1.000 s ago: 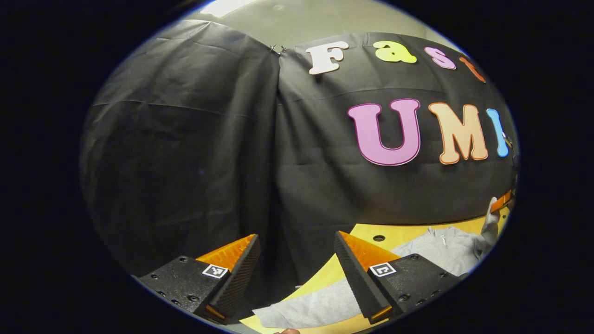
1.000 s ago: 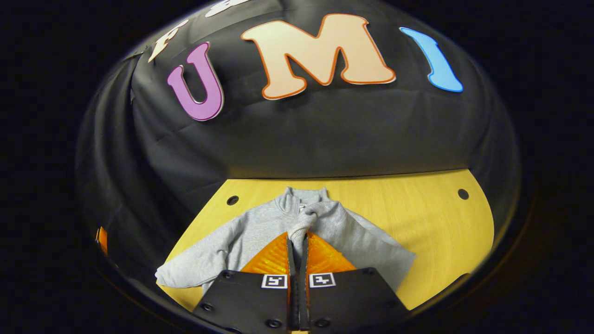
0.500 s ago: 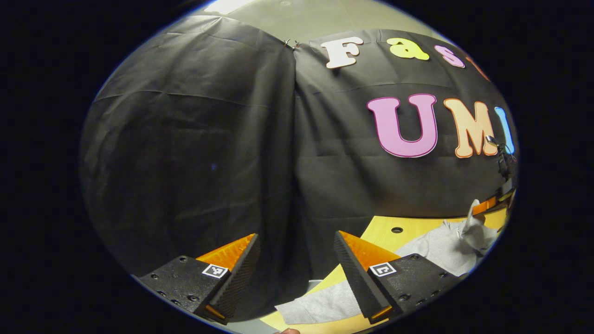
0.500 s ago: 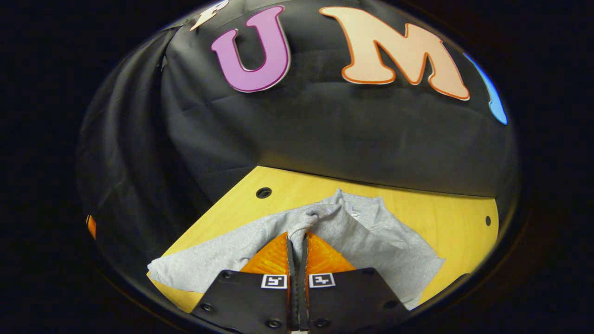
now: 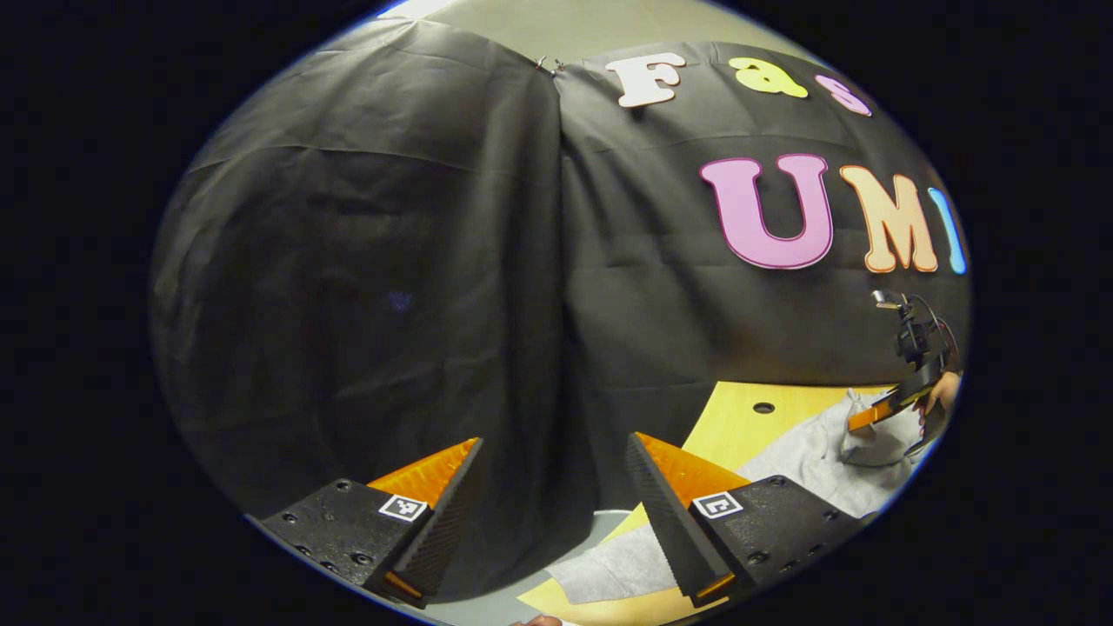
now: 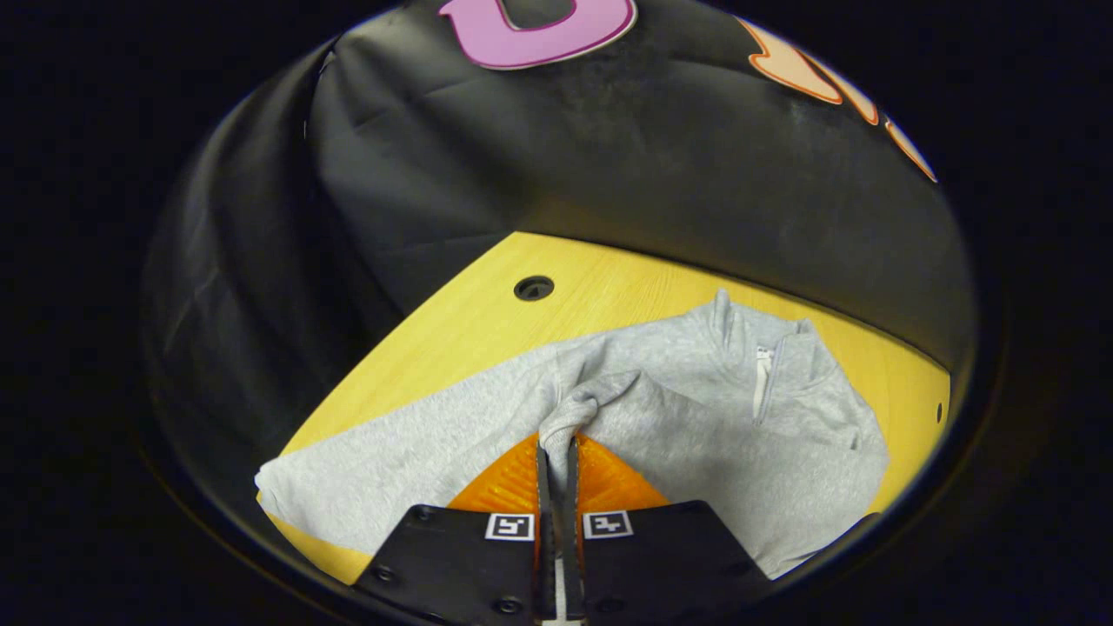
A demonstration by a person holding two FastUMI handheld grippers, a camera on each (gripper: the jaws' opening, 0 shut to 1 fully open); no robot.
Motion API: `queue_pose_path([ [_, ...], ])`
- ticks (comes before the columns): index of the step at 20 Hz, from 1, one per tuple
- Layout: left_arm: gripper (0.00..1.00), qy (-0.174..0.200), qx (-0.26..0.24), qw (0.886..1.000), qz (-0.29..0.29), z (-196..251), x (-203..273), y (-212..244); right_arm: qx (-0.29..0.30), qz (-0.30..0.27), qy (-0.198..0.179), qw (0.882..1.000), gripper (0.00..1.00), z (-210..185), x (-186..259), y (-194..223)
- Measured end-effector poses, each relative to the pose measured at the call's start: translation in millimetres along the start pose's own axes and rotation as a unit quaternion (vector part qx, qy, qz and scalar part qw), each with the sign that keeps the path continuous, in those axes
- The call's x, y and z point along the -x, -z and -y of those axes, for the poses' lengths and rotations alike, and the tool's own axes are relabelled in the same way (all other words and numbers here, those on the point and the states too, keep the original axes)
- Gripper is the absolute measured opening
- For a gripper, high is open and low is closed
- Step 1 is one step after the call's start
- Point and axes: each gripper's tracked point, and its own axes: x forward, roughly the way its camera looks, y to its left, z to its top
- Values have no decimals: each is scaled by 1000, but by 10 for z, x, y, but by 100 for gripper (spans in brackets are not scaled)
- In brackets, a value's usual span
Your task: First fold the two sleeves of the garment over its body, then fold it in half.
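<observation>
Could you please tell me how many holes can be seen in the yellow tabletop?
2 in the right gripper view: a large hole near the table's far-left corner, and a small hole at its far right edge. The sweatshirt may hide others.

A yellow wood-grain desk point(image 6: 452, 339) with round holes near its edge carries a grey zip-neck garment point(image 6: 696, 417), spread flat on it. One sleeve point(image 6: 383, 461) stretches toward the desk's near corner; the other sleeve is lifted and folded across the body.

Matt grey fleece garment point(image 6: 696, 435), smooth wood table point(image 6: 469, 322)
</observation>
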Motion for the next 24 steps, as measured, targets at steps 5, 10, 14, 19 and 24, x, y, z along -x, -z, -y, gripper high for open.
queue_pose_path([
  [5,98,9,0,999,-40,-2,-103,355,-15,50,-26,998,80,-163,171,-202],
  [10,95,49,-23,994,-98,217,-162,968,-5,94,-20,995,99,-72,563,-326],
  [14,94,62,-18,982,-177,301,-166,1575,14,113,-6,993,99,101,849,-300],
  [19,94,61,-3,966,-253,327,-86,2097,-11,119,14,993,97,367,1160,-183],
  [24,95,59,-8,953,-296,423,-29,2349,-36,131,35,990,99,695,1403,-171],
])
